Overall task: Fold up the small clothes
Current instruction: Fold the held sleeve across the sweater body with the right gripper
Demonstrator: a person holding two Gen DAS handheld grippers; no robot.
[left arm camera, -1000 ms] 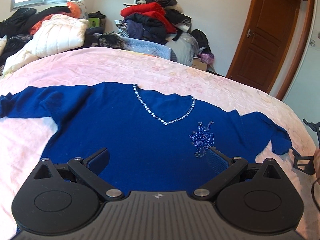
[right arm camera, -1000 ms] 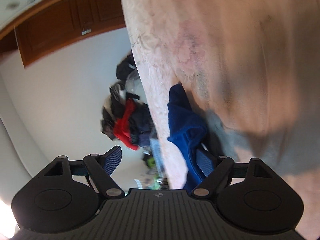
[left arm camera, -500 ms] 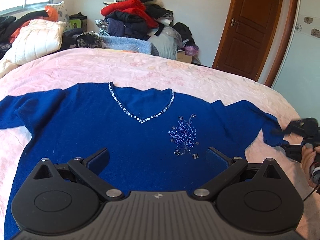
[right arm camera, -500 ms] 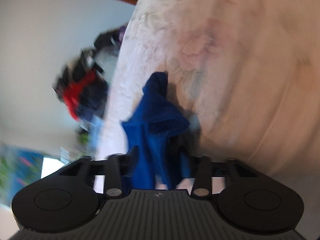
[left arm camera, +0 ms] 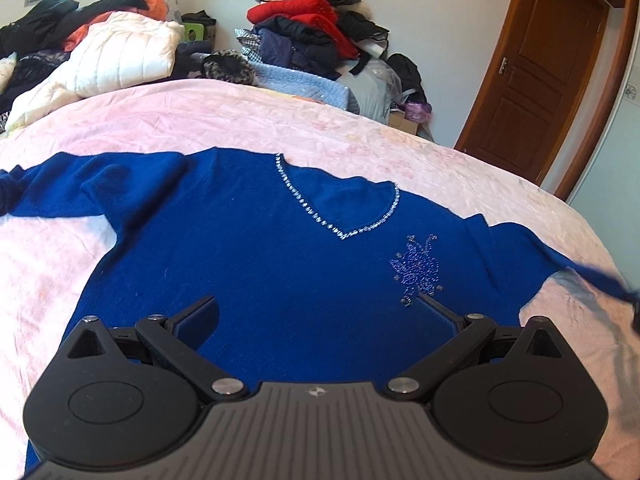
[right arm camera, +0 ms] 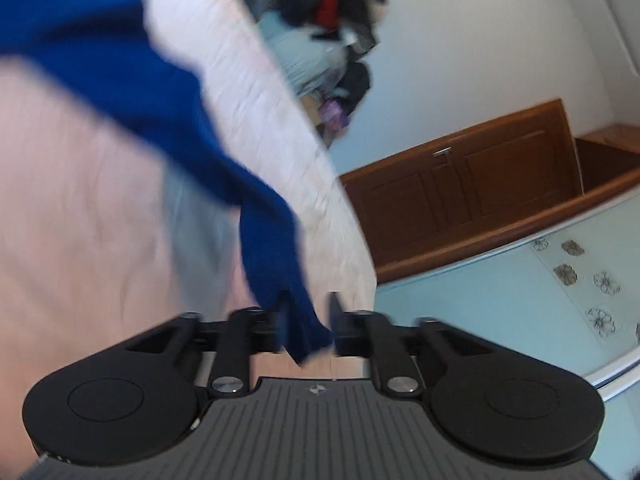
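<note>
A blue V-neck sweater [left arm camera: 256, 264] with a rhinestone neckline and a beaded flower lies face up on the pink bed [left arm camera: 280, 120], sleeves spread. My left gripper [left arm camera: 316, 312] is open and empty, just above the sweater's lower body. My right gripper [right arm camera: 308, 320] is shut on the cuff of the sweater's right sleeve [right arm camera: 272, 248] and holds it lifted off the bed. That raised sleeve [left arm camera: 600, 278] shows blurred at the right edge of the left wrist view.
Piles of clothes [left arm camera: 316, 28] and a white quilted jacket [left arm camera: 120, 56] lie beyond the bed's far edge. A wooden door [left arm camera: 532, 92] stands at the right. The bed's right edge [right arm camera: 340, 208] drops off near my right gripper.
My right gripper closed on the right sleeve cuff and lifted it off the bed, turning as it went. My left gripper stayed open over the sweater's lower body, shifting slightly.
</note>
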